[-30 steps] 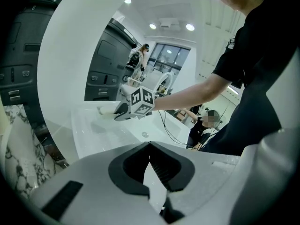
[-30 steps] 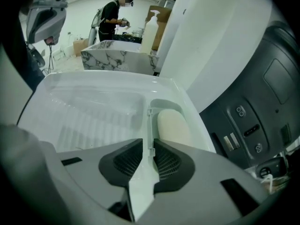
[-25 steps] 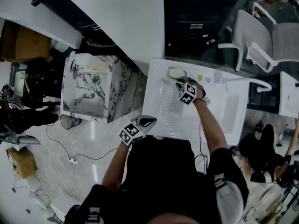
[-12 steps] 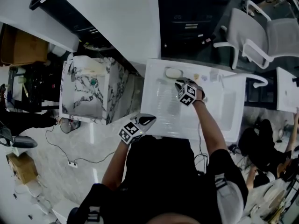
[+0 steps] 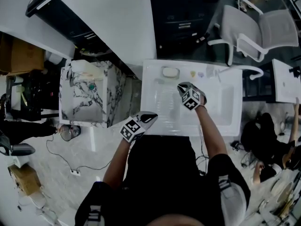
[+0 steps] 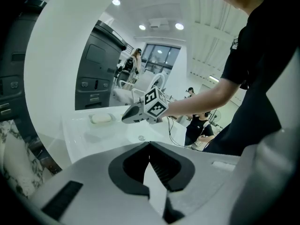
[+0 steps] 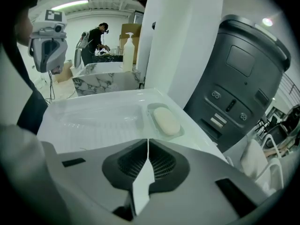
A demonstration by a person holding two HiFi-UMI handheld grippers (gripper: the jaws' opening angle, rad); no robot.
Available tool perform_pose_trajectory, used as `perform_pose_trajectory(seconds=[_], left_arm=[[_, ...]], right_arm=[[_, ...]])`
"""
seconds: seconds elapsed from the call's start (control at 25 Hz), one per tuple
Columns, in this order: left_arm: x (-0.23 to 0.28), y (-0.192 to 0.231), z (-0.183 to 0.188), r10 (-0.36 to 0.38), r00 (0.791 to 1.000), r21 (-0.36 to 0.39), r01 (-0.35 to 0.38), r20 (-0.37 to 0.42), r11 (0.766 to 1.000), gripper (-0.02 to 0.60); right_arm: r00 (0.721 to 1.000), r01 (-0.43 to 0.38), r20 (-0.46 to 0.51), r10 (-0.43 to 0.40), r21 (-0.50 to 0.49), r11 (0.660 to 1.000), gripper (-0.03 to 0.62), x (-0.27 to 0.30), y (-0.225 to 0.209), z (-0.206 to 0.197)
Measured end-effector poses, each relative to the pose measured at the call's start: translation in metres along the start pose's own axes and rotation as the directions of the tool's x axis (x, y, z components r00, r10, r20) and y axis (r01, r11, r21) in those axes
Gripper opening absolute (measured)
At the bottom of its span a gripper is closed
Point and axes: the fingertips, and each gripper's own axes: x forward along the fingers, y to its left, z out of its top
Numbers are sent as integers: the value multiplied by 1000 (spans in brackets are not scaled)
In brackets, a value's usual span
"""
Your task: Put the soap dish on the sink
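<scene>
Item: soap dish (image 5: 170,72) – a pale, shallow rectangular tray with a cream oval soap bar lying in it, flat on the far ledge of the white sink (image 5: 149,121), toward the far-left corner as the head view gives it. Right tongs (image 5: 181,86): jaws pressed together, nothing between them, held over the sink with the tips pointing toward the dish and clear of it. In the right gripper view the soap dish (image 7: 165,121) lies just beyond the closed tips of the right tongs (image 7: 148,143), a little right of their centre line, on the sink (image 7: 93,107) ledge with the ribbed basin on its left. Left tongs (image 5: 153,118): jaws likewise pressed together and holding nothing, at the near edge of the sink and well apart from the dish. The left gripper view looks past the left tongs (image 6: 149,144) across the sink (image 6: 79,130) to the soap dish (image 6: 101,118) on the far ledge, with the right tongs (image 6: 125,118) hanging near the dish, above and to its right. Surroundings – a marble-patterned cabinet (image 5: 89,93) stands to the left of the sink, a white chair (image 5: 254,29) beyond it to the right, and a dark grey machine (image 7: 243,78) behind the ledge.
</scene>
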Motion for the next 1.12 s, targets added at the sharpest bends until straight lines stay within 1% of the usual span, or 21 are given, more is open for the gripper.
perform_pose_trajectory(seconds=[0.16,0.32,0.48,0.64,0.84,1.0,1.12], left_arm=[[-2,1,-1,-22,1000,18,22,-6,1000,0],[-3,2,3,-44,999,34,44,-5,998,0],[-10,5,12,-39,999,40,38,21,998,0],[-19,5,14,-50,998,40,49,25,998,0],[-28,11,4,-63,997,28,62,34,998,0],[-35,13,9,-74,996,31,72,46,997,0],[-40,13,7,-84,995,36,82,48,996,0]], right_arm=[[1000,6,14,-7,66,998,-3,-16,15,-4],[998,26,49,-33,124,992,-5,-36,25,0],[992,23,117,-49,210,977,-5,-58,35,10],[984,48,152,-93,278,959,-5,-77,43,16],[978,86,153,-142,326,941,-5,-93,57,17],[974,106,151,-168,351,930,-5,-104,70,16],[971,122,149,-187,365,923,-5,-109,80,16]])
